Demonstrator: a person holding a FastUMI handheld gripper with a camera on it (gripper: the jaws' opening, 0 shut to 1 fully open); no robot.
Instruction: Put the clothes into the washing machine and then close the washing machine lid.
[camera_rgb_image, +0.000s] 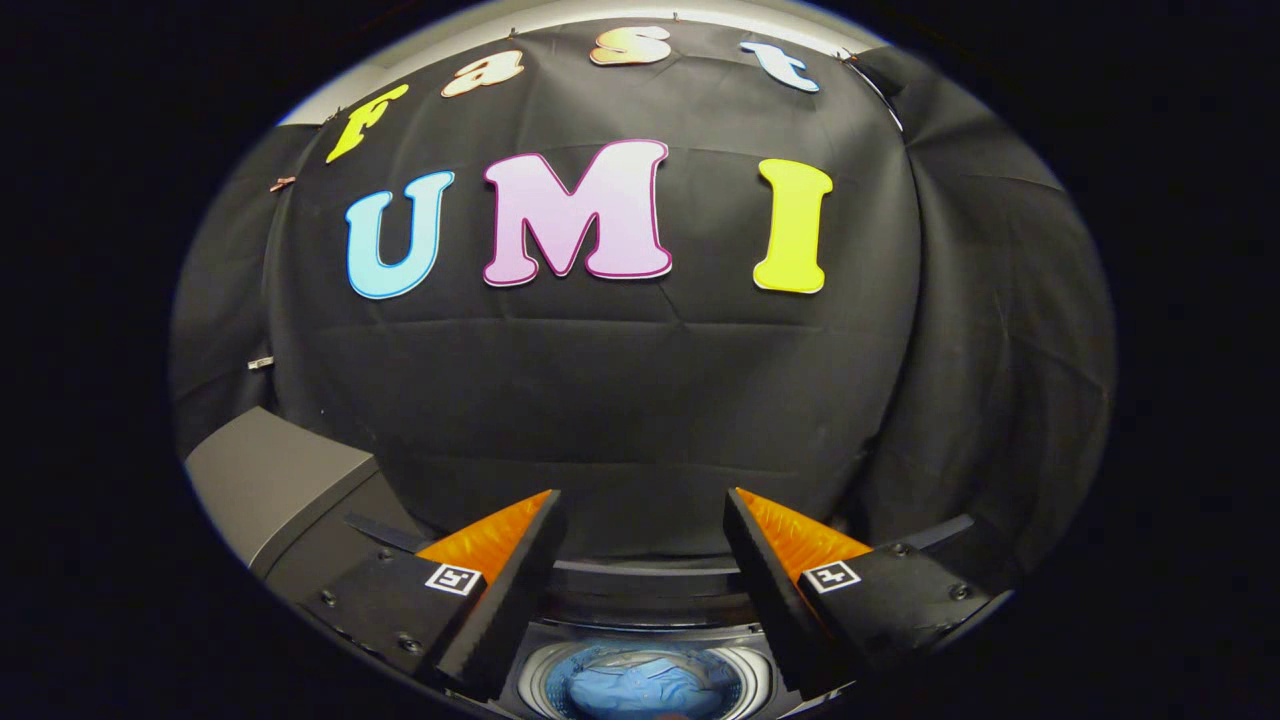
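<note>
My gripper (640, 500) stands open, its two fingers spread wide with nothing between them. Below and between the fingers I look down into the washing machine's round drum (645, 680). Blue clothes (640, 690) lie inside the drum. The machine's dark back rim (640, 580) runs across just beyond the drum opening. I cannot make out the lid for certain; a grey slab (270, 480) stands to the left of the left finger.
The booth's black cloth wall (620, 400) rises straight ahead beyond the fingers and curves round on both sides. The grey slab on the left is close to the left finger's base.
</note>
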